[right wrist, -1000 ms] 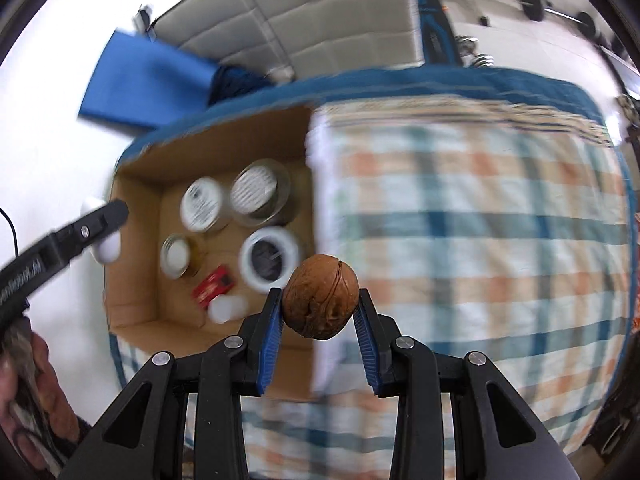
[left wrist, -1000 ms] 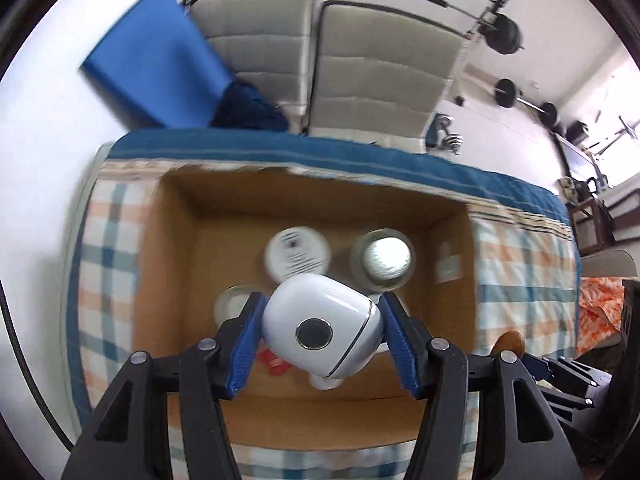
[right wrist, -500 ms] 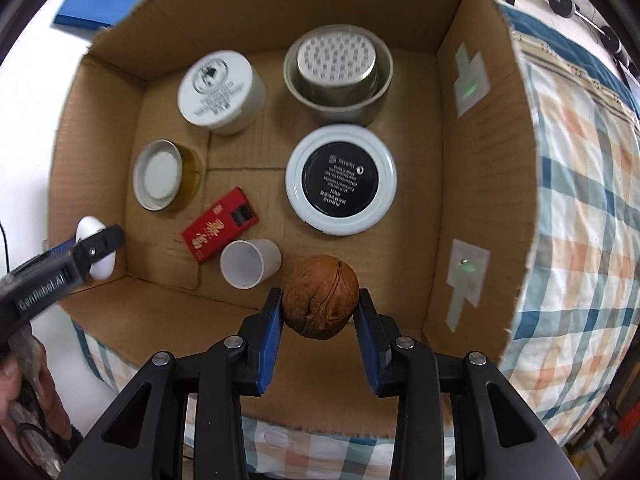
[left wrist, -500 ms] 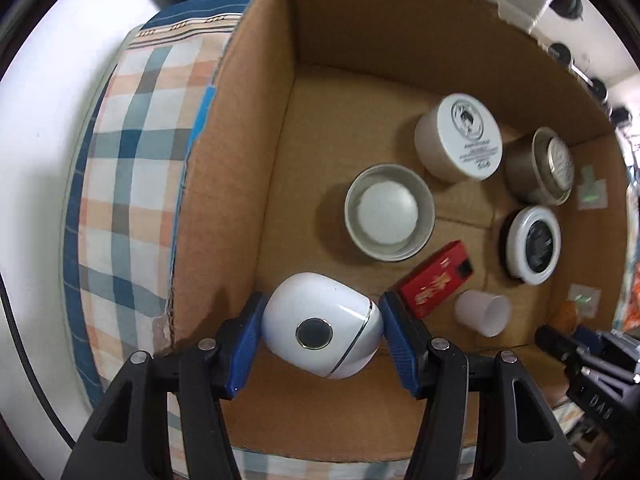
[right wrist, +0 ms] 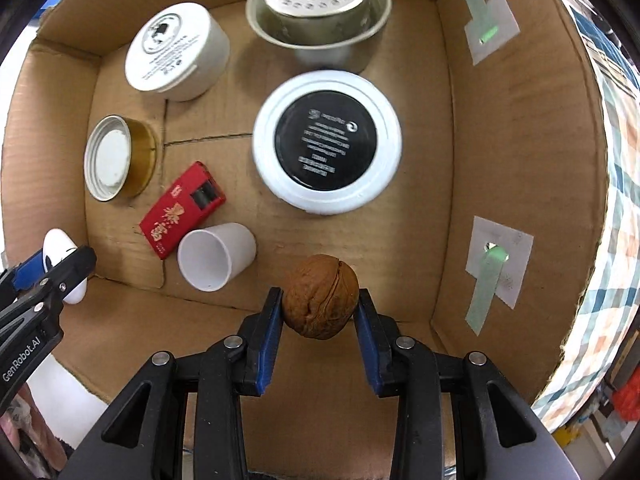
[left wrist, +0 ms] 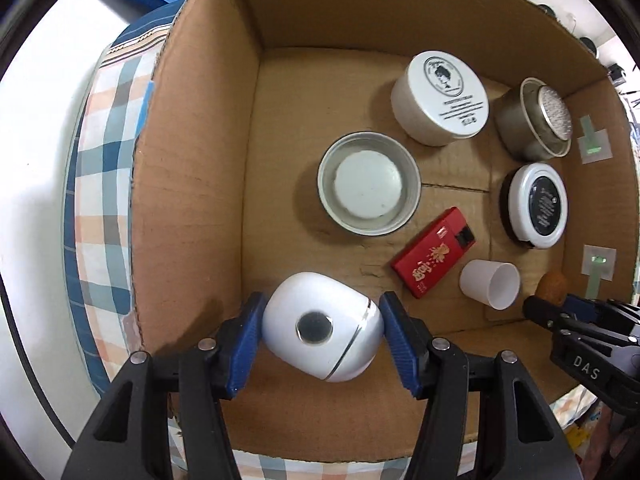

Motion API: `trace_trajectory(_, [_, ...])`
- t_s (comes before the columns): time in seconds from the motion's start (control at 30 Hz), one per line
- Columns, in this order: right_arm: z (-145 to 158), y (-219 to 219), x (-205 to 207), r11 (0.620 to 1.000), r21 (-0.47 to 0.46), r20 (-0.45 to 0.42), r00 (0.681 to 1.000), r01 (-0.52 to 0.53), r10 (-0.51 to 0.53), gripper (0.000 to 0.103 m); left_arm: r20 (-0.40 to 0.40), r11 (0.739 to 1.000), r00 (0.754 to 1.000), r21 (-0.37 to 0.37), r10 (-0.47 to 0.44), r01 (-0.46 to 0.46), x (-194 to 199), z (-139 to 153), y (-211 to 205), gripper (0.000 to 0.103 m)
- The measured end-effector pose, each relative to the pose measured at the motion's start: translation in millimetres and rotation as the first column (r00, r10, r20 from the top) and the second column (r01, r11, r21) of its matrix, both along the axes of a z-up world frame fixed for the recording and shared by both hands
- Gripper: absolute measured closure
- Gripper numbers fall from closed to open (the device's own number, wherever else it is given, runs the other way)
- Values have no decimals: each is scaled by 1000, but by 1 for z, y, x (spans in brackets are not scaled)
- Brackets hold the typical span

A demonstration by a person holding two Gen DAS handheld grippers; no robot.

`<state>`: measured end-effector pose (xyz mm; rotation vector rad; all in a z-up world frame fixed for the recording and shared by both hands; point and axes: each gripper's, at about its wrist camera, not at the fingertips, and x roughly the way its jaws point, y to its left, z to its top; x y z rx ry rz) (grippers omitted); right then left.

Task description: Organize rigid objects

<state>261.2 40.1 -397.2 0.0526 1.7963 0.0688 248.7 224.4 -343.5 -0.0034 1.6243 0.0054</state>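
Observation:
My left gripper [left wrist: 322, 330] is shut on a white rounded gadget [left wrist: 322, 330] with a dark round lens. It hangs low inside the cardboard box [left wrist: 192, 184], near the front left corner. My right gripper [right wrist: 319, 298] is shut on a brown walnut [right wrist: 319, 298], low over the box floor at the front right. In the left wrist view the walnut [left wrist: 552, 286] and right gripper tips show at the right edge. The white gadget [right wrist: 60, 256] and left gripper show at the left edge of the right wrist view.
On the box floor lie a white jar [right wrist: 176, 58], a metal tin with perforated lid [right wrist: 318, 12], a black-and-white lid [right wrist: 326, 142], a gold-rimmed lid [right wrist: 114, 158], a red pack [right wrist: 182, 208] and a small white cup [right wrist: 214, 256]. Plaid cloth [left wrist: 102, 168] surrounds the box.
Both grippers have come down from above the box into it, each keeping its object. The box contents now look larger and closer than half a second ago.

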Motion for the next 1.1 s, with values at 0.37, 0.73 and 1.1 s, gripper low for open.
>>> trace_trajectory(0.37, [14, -16, -5, 999, 12, 38, 998, 45, -45, 47, -16, 996, 997, -58, 69, -70, 0, 15, 16, 43])
trace_trajectory(0.73, [73, -19, -11, 1000, -3, 166, 986, 25, -24, 16, 108, 993, 990, -76, 96, -88, -17, 73, 24, 11])
trace_trajectory(1.1, [132, -33, -31, 1000, -16, 256, 967, 19, -14, 0, 242, 997, 968, -46, 65, -55, -30, 128, 3, 3])
